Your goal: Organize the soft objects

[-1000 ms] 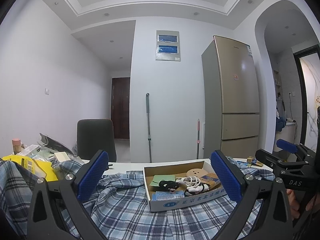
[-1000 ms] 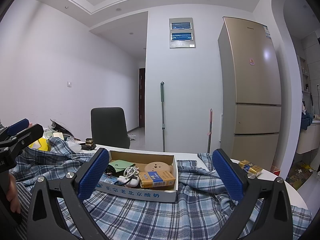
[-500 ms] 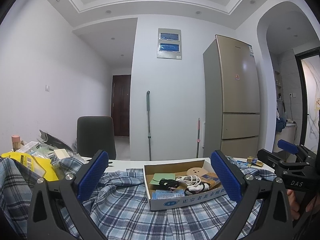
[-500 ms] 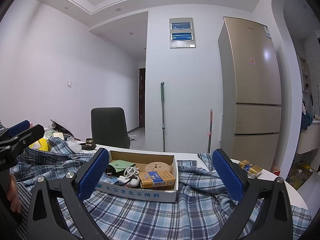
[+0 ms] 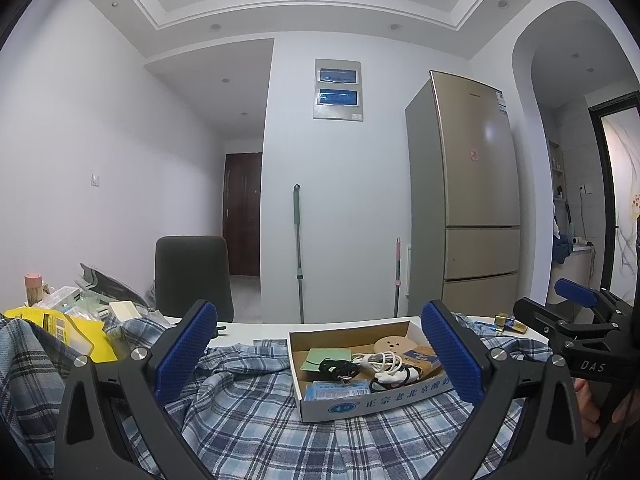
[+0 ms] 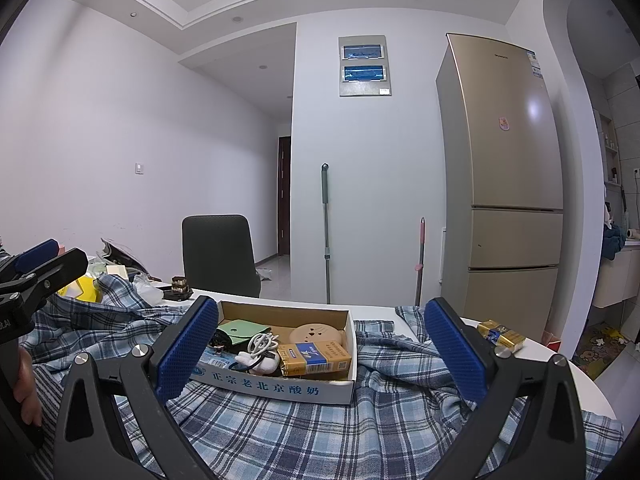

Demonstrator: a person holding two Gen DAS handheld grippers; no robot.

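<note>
My left gripper (image 5: 320,354) hangs with its blue pads spread wide and nothing between them; my right gripper (image 6: 322,350) is spread just as wide and empty too. Both hover above the blue plaid shirt (image 5: 256,412), which lies rumpled and spread flat over the white table (image 6: 372,312). Its long axis runs side to side across my view, from about 9 o'clock to 3 o'clock; one bunched end rises at 9 o'clock beside a yellow package (image 5: 56,326), and a fold trails toward 2 o'clock in the right view. I cannot tell which end is the collar.

A shallow cardboard box (image 6: 280,386) sits on top of the shirt at 12 o'clock from my right gripper, holding a white cable (image 6: 262,342), a green pouch (image 6: 240,328) and a yellow carton (image 6: 314,358). A small gold pack (image 6: 500,334) rests on the bare table at 2 o'clock. Beyond stand a dark chair (image 6: 218,254) and a gold fridge (image 6: 504,184).
</note>
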